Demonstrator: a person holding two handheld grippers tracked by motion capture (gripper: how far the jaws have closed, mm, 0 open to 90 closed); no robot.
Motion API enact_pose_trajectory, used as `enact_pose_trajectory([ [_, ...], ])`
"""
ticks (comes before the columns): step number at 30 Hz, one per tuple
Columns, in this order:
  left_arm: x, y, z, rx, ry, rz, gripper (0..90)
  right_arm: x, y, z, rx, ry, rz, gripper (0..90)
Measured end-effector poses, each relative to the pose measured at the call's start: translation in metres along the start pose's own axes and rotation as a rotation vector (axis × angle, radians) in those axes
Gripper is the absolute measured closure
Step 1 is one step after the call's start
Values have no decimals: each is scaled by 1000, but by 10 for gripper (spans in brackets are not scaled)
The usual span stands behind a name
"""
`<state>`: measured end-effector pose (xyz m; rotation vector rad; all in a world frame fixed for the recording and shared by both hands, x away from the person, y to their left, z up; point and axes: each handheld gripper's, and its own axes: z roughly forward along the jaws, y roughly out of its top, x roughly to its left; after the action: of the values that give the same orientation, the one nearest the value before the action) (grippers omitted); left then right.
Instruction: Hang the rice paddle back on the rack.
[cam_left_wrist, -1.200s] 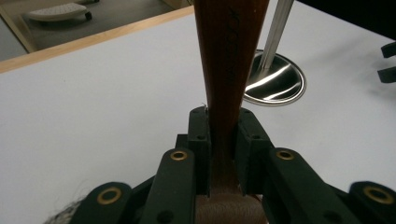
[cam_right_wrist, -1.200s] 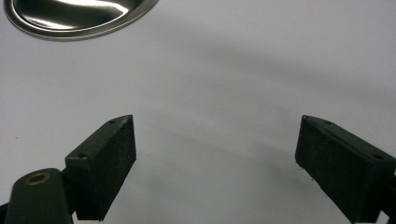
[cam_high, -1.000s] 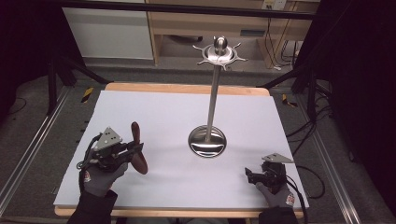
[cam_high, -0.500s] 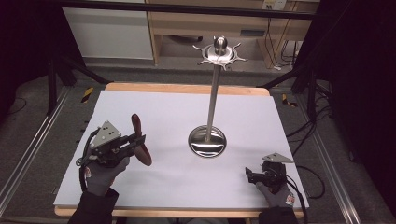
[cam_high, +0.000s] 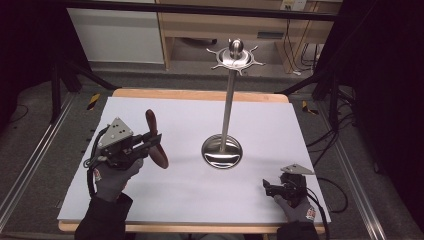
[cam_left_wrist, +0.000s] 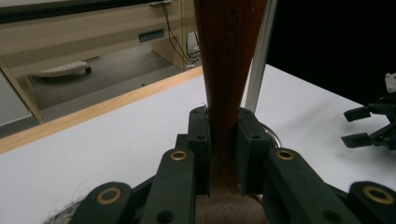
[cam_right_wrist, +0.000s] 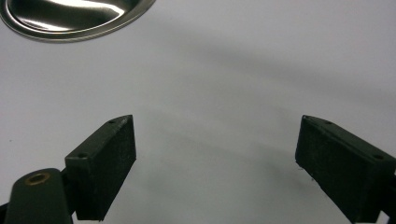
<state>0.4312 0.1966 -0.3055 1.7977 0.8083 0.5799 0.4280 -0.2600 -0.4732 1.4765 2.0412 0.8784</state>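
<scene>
The left tongs (cam_high: 155, 141) clamped a stiff, smooth reddish-brown wooden utensil (cam_high: 156, 140) by its narrow handle neck, above the white surface (cam_high: 190, 200) left of the tall steel hanging stand (cam_high: 227, 115); likely light. The right tongs (cam_high: 268, 187) rested open, empty.

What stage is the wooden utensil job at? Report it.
Done: the left gripper is shut on the brown wooden utensil, lifted off the white table. In hand: carrying it. Left, likely: hanging it on the empty steel hook stand. The right gripper rests open.
</scene>
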Motion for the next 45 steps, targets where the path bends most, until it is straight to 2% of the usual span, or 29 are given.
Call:
enact_pose_trajectory([
  [1, -1, 4, 1, 0, -2, 10, 777, 0, 0, 0, 1, 0, 0, 127],
  [12, -5, 20, 7, -6, -19, 12, 777, 0, 0, 0, -1, 1, 4, 127],
  [18, -10, 33, 12, -11, -34, 15, 777, 0, 0, 0, -1, 0, -2, 127],
  [25, -17, 49, 19, -13, -50, 43, 777, 0, 0, 0, -2, 3, 2, 127],
  [31, -22, 61, 24, -19, -67, 40, 776, 0, 1, -1, -2, 7, 7, 127],
  [45, -25, 79, 31, -20, -66, 45, 777, 0, 1, 0, -2, 5, 7, 127],
])
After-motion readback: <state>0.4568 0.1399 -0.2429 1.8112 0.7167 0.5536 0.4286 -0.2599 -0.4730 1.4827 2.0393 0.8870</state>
